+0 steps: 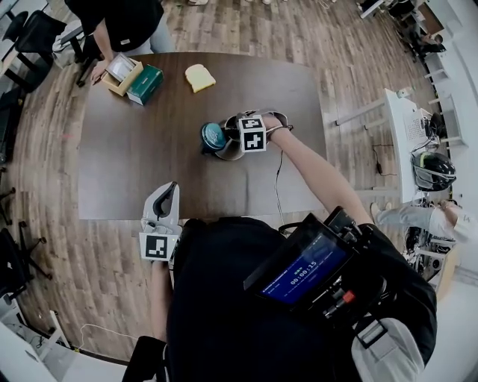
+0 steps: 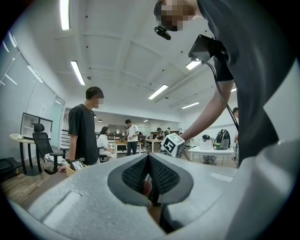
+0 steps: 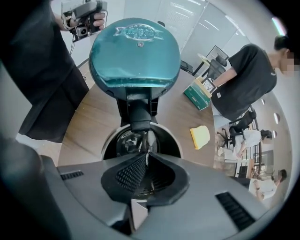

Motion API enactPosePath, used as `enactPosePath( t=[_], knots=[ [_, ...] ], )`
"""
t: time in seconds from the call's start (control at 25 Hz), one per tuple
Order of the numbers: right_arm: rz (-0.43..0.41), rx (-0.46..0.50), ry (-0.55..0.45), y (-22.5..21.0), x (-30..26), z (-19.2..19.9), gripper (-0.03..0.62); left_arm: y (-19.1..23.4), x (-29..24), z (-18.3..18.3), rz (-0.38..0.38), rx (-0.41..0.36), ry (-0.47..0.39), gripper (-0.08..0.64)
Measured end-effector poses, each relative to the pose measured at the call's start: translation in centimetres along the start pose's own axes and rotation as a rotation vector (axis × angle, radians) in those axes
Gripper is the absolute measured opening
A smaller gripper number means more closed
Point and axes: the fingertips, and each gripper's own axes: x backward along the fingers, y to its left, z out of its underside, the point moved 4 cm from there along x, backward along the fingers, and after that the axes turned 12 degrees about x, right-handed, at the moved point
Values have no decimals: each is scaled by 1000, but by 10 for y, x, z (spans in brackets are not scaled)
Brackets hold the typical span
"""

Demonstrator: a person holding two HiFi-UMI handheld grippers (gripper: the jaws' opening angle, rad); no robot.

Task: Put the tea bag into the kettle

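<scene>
The kettle (image 1: 222, 149) stands mid-table with its teal lid (image 1: 213, 137) flipped up. My right gripper (image 1: 231, 139) hovers directly over the open mouth. In the right gripper view the lid (image 3: 134, 51) stands upright behind the dark opening, ringed by the kettle rim (image 3: 108, 140). The right gripper (image 3: 148, 154) has its jaws pressed together, and a thin pale sliver, the tea bag (image 3: 149, 139), shows edge-on at the tips above the opening. My left gripper (image 1: 170, 188) is at the table's near edge, well apart from the kettle. The left gripper (image 2: 148, 158) is shut with nothing between its fingers.
At the table's far left stand a green tea box (image 1: 146, 83) and a small wooden box (image 1: 121, 73). A yellow sponge-like piece (image 1: 199, 77) lies at the far middle. A person (image 1: 123, 22) stands at the far edge, one hand on the table. Chairs surround it.
</scene>
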Motion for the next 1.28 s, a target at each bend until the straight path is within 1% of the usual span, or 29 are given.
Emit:
enactPosePath(
  t=[0.12,0.28,0.44,0.48,0.56,0.64,0.72,0.8,0.88,0.96,1.04,1.12,1.2,1.28],
  knots=[
    [4,-19,-8,-1,0,1,21,-1,4,-1,11,3,1,2],
    [28,-42,-26,-3,0,2,23,2,10,0,2,10,4,2],
    [33,-72,-10,-1,0,4,24,2,17,0,12,9,4,2],
    [42,-78,-4,-1,1,5,32,2,19,-1,18,9,4,2],
    [68,-89,10,-5,4,7,69,2,23,-1,32,9,7,2],
    [82,-128,13,-4,11,9,74,2,27,-2,48,8,12,2],
    [139,-223,-16,-2,24,13,74,0,31,-3,65,15,17,2],
    [239,-380,-115,4,48,7,72,-1,39,-5,81,21,27,2],
    [366,-522,-256,16,79,-8,65,1,47,-6,99,19,50,2],
    [485,-606,-389,36,106,-29,11,6,54,-5,119,23,64,2],
    [564,-646,-490,64,125,-56,6,11,62,0,135,19,75,2],
    [627,-663,-565,93,143,-83,6,11,68,5,158,-2,92,2],
    [697,-681,-639,119,171,-104,6,2,73,2,187,-29,99,2],
    [785,-716,-745,142,206,-119,5,-15,78,-7,209,-65,93,2]
  ],
)
